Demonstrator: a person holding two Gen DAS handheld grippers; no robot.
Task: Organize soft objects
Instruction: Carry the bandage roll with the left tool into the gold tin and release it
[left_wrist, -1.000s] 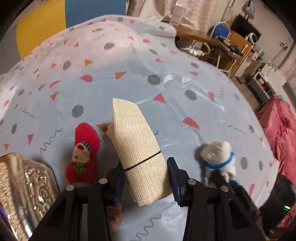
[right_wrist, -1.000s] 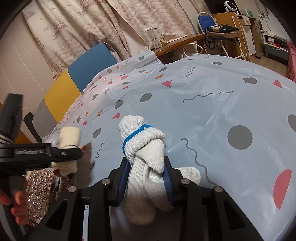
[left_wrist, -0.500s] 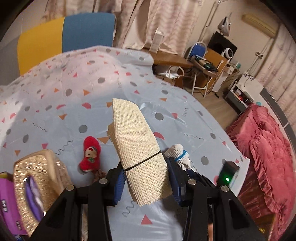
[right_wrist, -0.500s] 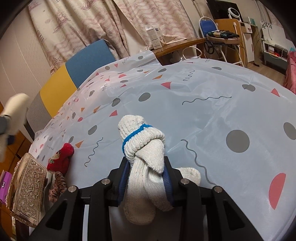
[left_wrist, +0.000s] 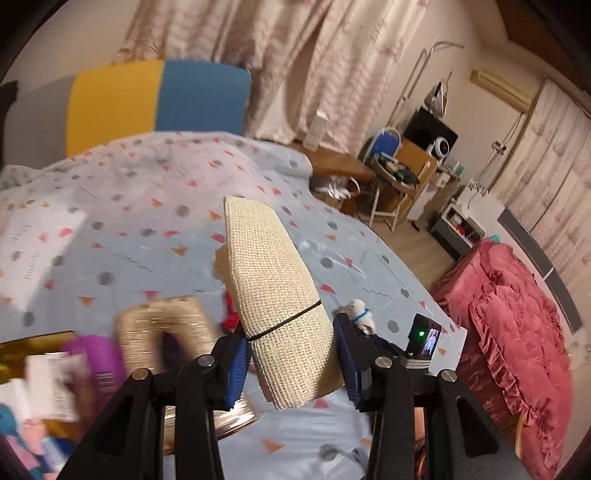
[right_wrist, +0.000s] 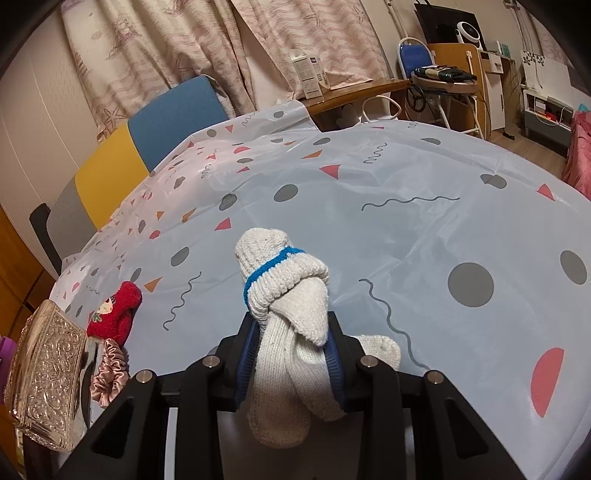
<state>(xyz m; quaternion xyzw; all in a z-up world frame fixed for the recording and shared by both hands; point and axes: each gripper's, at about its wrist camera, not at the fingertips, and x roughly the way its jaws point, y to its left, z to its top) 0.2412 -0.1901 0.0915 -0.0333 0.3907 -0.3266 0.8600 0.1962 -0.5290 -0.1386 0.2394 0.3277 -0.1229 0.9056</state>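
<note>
With left tongs (left_wrist: 291, 363) clamped on the beige mesh roll (left_wrist: 275, 295) high above the counter (left_wrist: 110, 221), nowhere set down yet; lower left all blur. Over right: right tongs (right_wrist: 291, 356) squeezing the knotted white sock (right_wrist: 286, 291) on the counter, red plush (right_wrist: 116, 314) and pink scrunchie (right_wrist: 107, 373) unsorted beside the ornate box (right_wrist: 48, 373).
</note>
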